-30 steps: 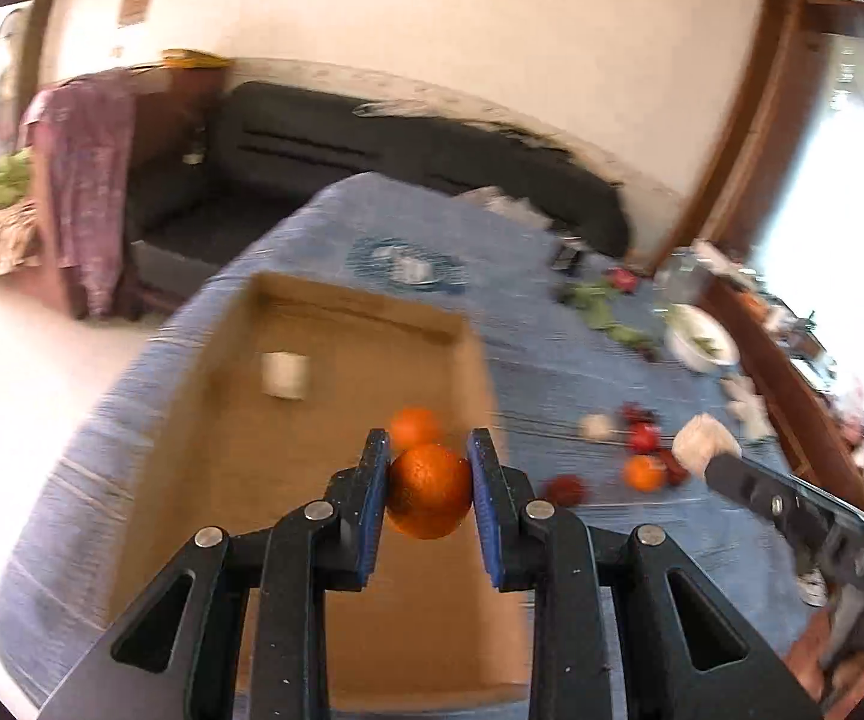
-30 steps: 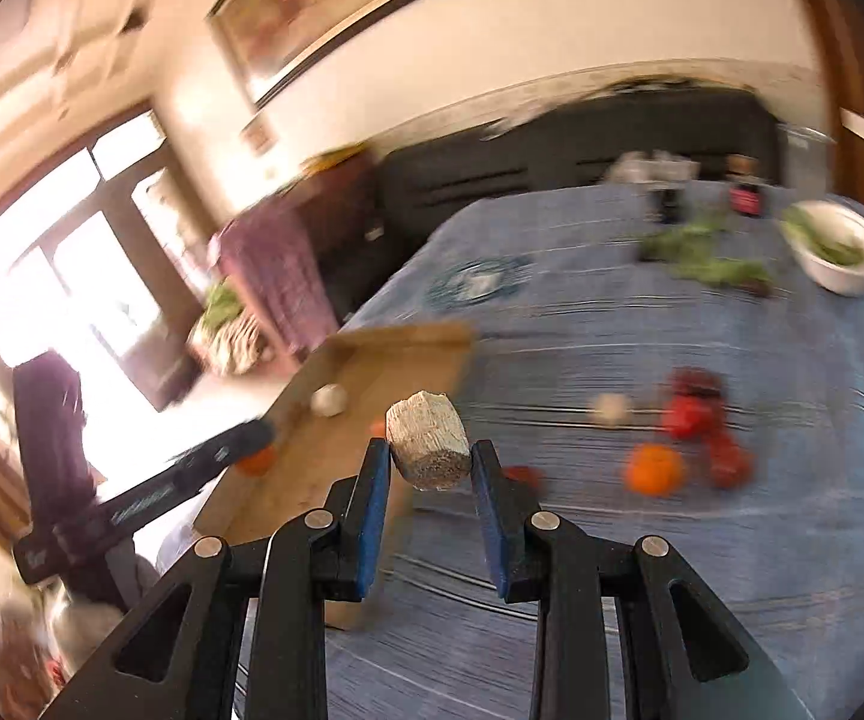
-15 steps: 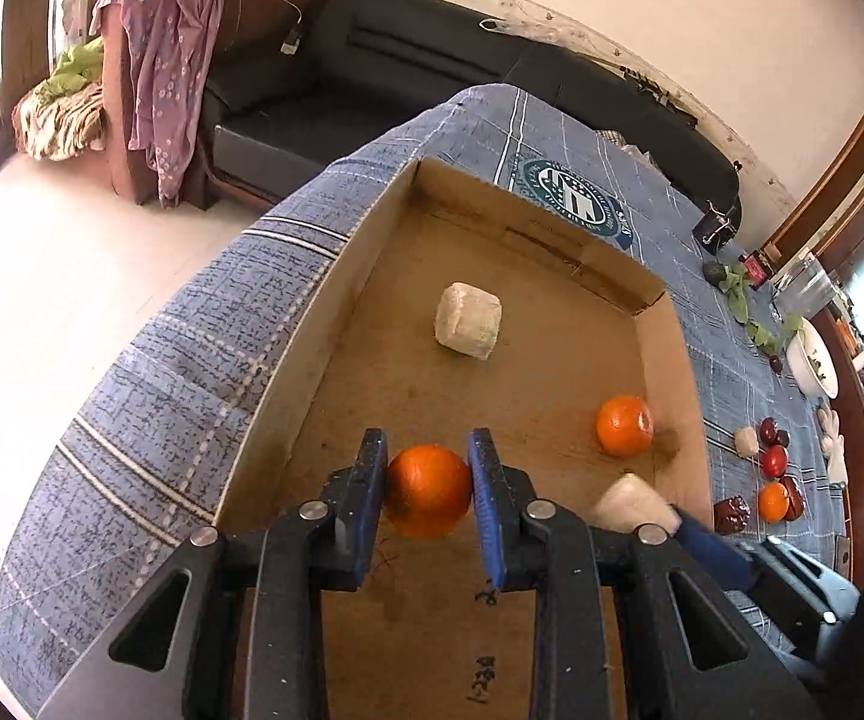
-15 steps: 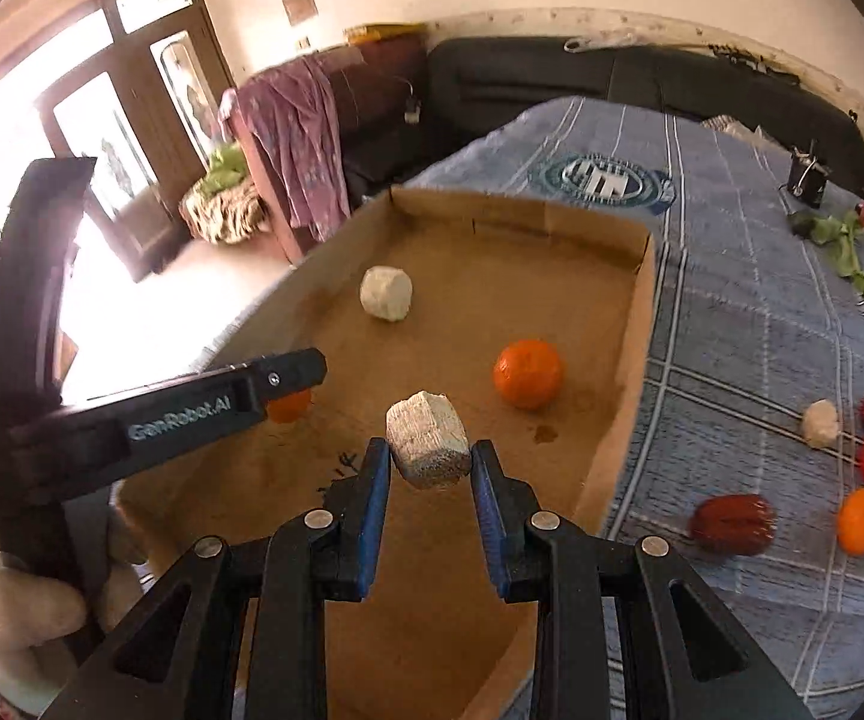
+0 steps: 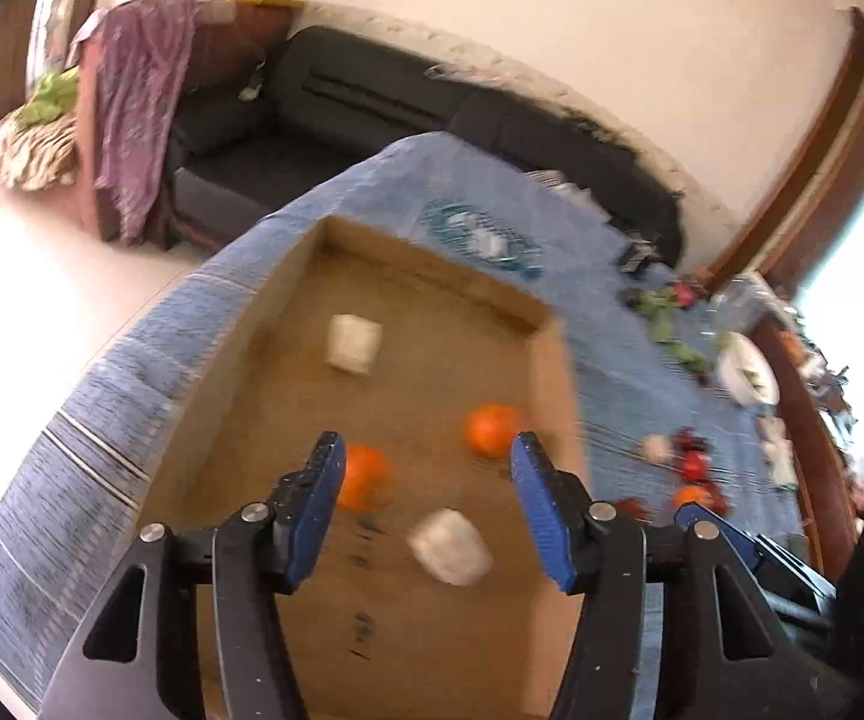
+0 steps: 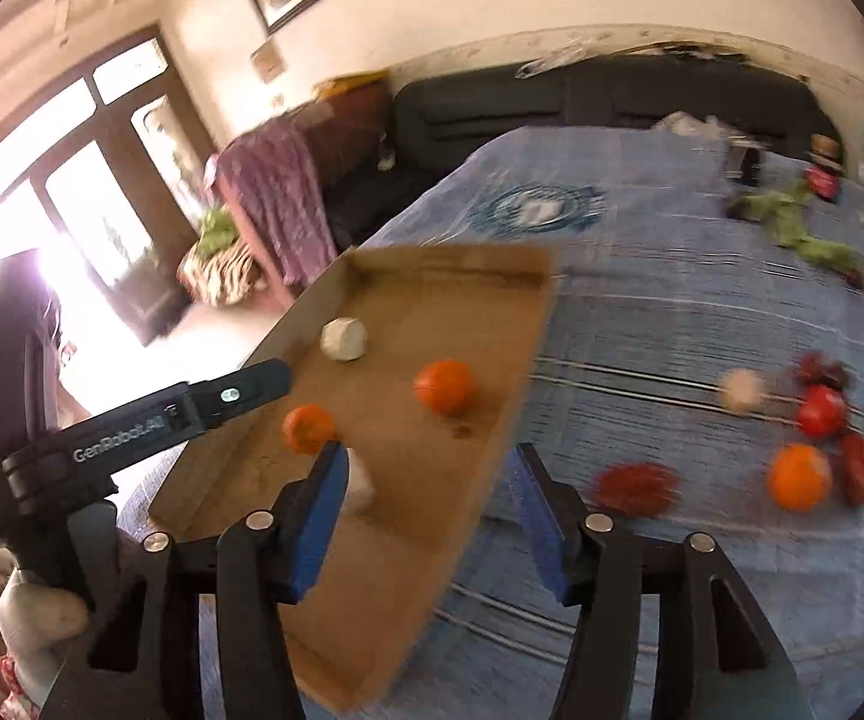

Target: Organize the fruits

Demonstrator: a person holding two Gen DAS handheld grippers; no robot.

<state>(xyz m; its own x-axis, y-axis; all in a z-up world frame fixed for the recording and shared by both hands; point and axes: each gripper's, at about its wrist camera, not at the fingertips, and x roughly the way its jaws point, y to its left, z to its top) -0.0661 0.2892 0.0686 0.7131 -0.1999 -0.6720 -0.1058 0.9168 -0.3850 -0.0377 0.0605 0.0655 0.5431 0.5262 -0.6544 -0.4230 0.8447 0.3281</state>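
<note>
A shallow cardboard box lies on the blue cloth. Inside it are two oranges, also in the right wrist view, and two pale chunks. My left gripper is open and empty above the box. My right gripper is open and empty over the box's near right edge. More fruit lies on the cloth to the right: an orange, red fruits and a pale piece.
The blue-clothed table carries green leaves and a white bowl at the far right. A black sofa stands behind the table. The left gripper's body reaches in from the left.
Both grippers have opened. The orange from the left one and the pale chunk from the right one now lie in the box. Both cameras have pulled back and up.
</note>
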